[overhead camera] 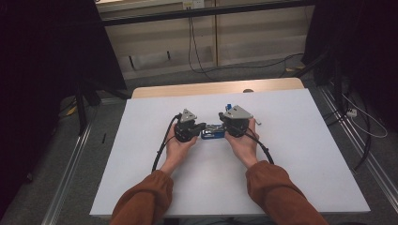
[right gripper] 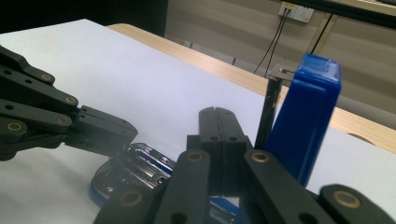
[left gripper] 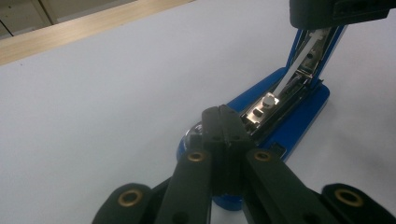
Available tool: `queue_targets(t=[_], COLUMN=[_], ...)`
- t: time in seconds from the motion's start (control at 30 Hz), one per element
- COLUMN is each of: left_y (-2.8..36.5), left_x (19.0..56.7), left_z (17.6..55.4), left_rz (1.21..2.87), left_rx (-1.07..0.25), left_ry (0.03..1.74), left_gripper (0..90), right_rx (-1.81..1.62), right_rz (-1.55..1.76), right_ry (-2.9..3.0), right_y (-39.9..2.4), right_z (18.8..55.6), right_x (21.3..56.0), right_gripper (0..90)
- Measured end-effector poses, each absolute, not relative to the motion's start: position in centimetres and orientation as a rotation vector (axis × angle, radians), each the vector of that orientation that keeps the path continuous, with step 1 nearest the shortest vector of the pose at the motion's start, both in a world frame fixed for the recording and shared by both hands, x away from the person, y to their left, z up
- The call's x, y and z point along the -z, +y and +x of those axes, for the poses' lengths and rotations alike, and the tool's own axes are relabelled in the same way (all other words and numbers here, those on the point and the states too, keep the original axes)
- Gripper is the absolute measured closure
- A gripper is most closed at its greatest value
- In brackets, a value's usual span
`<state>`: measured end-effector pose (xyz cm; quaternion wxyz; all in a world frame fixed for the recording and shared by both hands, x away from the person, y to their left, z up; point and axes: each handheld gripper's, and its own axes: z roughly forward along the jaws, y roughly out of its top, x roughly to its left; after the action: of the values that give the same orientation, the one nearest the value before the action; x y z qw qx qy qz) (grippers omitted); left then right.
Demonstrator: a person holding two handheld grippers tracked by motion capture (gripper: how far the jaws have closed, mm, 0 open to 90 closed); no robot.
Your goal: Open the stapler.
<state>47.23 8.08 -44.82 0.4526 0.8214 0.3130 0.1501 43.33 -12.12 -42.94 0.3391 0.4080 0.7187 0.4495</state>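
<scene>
A blue stapler point(overhead camera: 212, 133) lies in the middle of the white table point(overhead camera: 291, 140), swung wide open. Its blue top cover point(right gripper: 306, 116) stands nearly upright. The metal staple channel point(left gripper: 275, 100) and the base point(left gripper: 303, 121) are exposed. My left gripper point(overhead camera: 202, 126) is shut, with nothing between its jaws. Its tips point(left gripper: 223, 113) sit over the front end of the base. My right gripper point(overhead camera: 221, 127) is also shut and holds nothing. Its tips point(right gripper: 215, 113) are just left of the raised cover. The left gripper's fingers point(right gripper: 100, 128) reach in above the shiny plate point(right gripper: 140, 165).
A wooden strip point(overhead camera: 216, 87) runs along the table's far edge. Beyond it, cables point(overhead camera: 197, 61) trail across the floor. A dark stand point(overhead camera: 82, 93) is at the left and metal rails point(overhead camera: 371, 159) run along the right.
</scene>
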Motion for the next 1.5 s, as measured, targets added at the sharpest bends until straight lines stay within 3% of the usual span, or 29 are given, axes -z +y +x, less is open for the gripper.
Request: queue_targets(t=[0.57, 1.5], left_y=[8.1, 8.1], left_x=[44.8, 44.8], left_z=[47.2, 47.2], left_rz=[2.025, 2.024], left_rx=[-0.366, -0.372], left_ry=[0.781, 0.779], left_gripper=[90.0, 90.0], right_rx=[-1.169, -1.172], right_rz=[1.11, 1.195], right_ry=[1.858, 1.84], right_y=[-13.4, -19.4], right_z=[43.3, 42.3], right_x=[42.7, 42.7], right_gripper=[90.0, 90.0])
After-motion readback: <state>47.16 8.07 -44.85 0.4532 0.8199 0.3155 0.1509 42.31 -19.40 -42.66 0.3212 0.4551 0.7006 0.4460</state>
